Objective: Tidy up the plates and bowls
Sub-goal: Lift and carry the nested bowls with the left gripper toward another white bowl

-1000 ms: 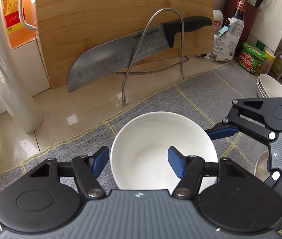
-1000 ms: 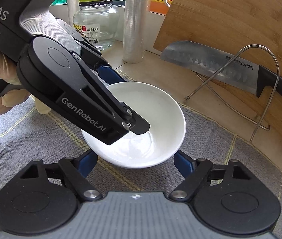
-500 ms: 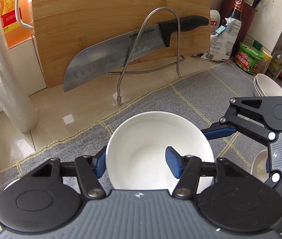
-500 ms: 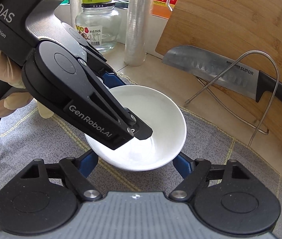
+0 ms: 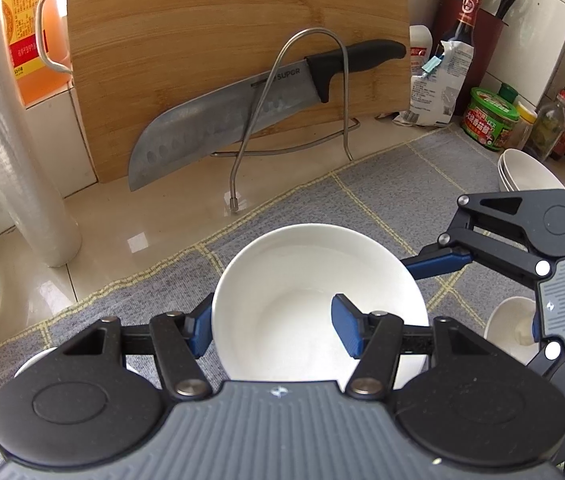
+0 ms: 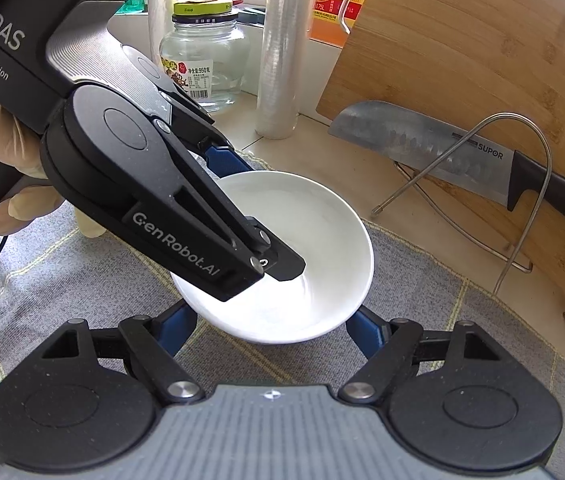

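A white bowl (image 5: pixel 314 280) is held over the grey checked mat (image 5: pixel 394 184). My left gripper (image 5: pixel 272 330) is shut on the bowl's near-left rim, one finger outside, one inside. The bowl (image 6: pixel 322 240) also shows in the right wrist view, where the left gripper's arm crosses over it. My right gripper (image 6: pixel 270 330) is open, its blue fingers spread on either side beneath the bowl's near edge, not pinching it. A stack of white bowls (image 5: pixel 530 172) sits at the far right. Another small white bowl (image 5: pixel 510 328) lies low right.
A bamboo cutting board (image 5: pixel 234 40) leans at the back with a large knife (image 5: pixel 242 108) on a wire stand (image 5: pixel 306 120). A cling film roll (image 5: pixel 10 152), a glass jar (image 6: pixel 202 64), sauce bottles and a green tub (image 5: pixel 490 116) line the counter.
The left gripper's fingers have closed from apart onto the bowl's rim, and the bowl has risen slightly off the mat. The right gripper has stayed open under it.
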